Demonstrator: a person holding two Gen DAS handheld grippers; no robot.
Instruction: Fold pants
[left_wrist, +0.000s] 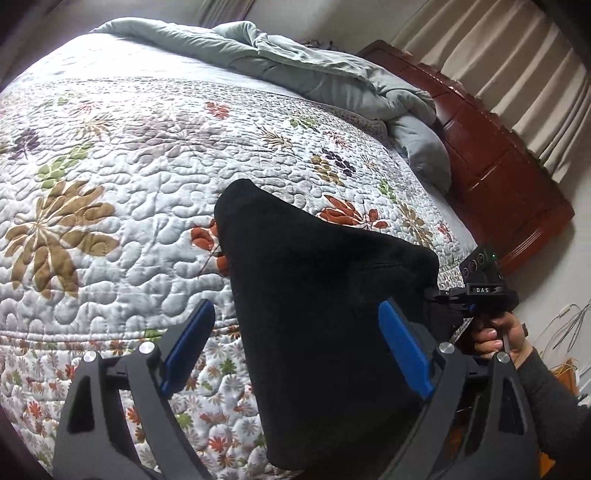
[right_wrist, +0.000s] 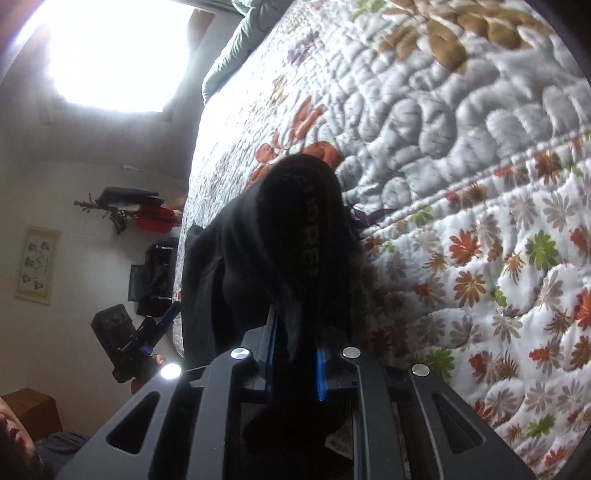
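Note:
The black pants (left_wrist: 314, 295) hang bunched above the floral quilt (left_wrist: 110, 177) of the bed, with one end trailing onto it. My right gripper (left_wrist: 448, 295) holds them at the right, gripped by a hand (left_wrist: 495, 336). In the right wrist view that gripper (right_wrist: 295, 332) is shut on a fold of the black fabric (right_wrist: 295, 236), blue pads on either side of it. My left gripper (left_wrist: 295, 314) is open wide; the cloth hangs between its blue pads without being pinched. It also shows small in the right wrist view as the left gripper (right_wrist: 162, 317).
A rumpled grey-green duvet (left_wrist: 314, 66) lies at the far end of the bed by the dark wooden headboard (left_wrist: 498, 177). Curtains (left_wrist: 498, 55) hang behind it. A bright window (right_wrist: 107, 55) and a wall rack with bags (right_wrist: 140, 214) are across the room.

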